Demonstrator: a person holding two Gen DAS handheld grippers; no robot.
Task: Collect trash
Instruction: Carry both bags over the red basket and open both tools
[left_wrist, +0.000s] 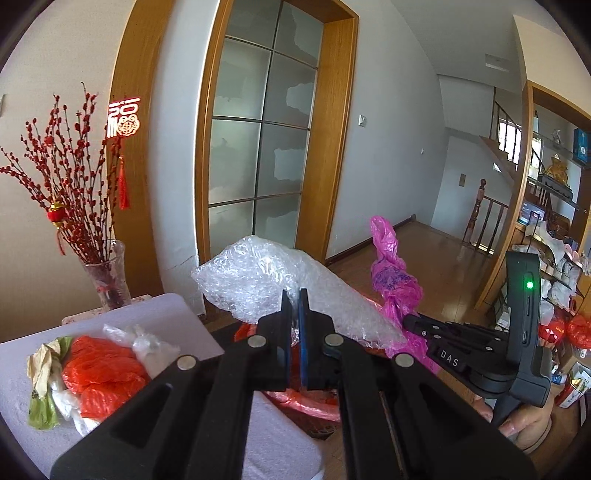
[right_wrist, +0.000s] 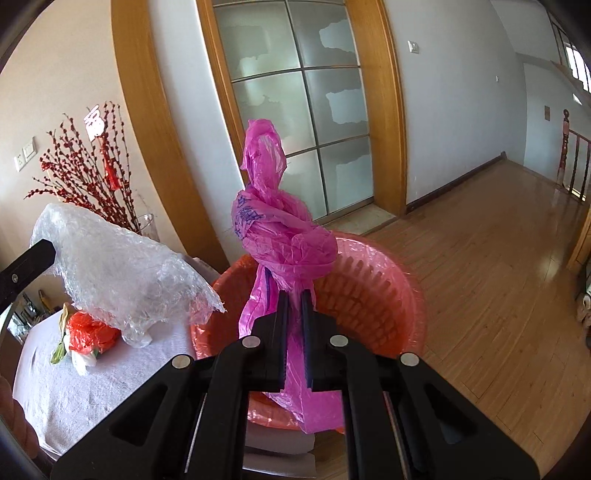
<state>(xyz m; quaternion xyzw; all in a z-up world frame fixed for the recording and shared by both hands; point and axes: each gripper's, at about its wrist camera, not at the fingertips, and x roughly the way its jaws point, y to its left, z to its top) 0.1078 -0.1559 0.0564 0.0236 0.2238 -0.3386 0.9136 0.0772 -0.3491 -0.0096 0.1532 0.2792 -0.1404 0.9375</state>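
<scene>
Left wrist view: left gripper, jaws clenched on a crumpled sheet of clear bubble wrap, held up beside the white-covered table; on that table, a heap of orange-red plastic bag, white plastic scraps and a green-and-cream wrapper, with a glass vase of red berry branches at the far corner. Right wrist view: right gripper, jaws clenched on a knotted pink plastic bag, held directly above the red slatted waste basket lined with a red bag, standing on the wooden floor just beside the table
</scene>
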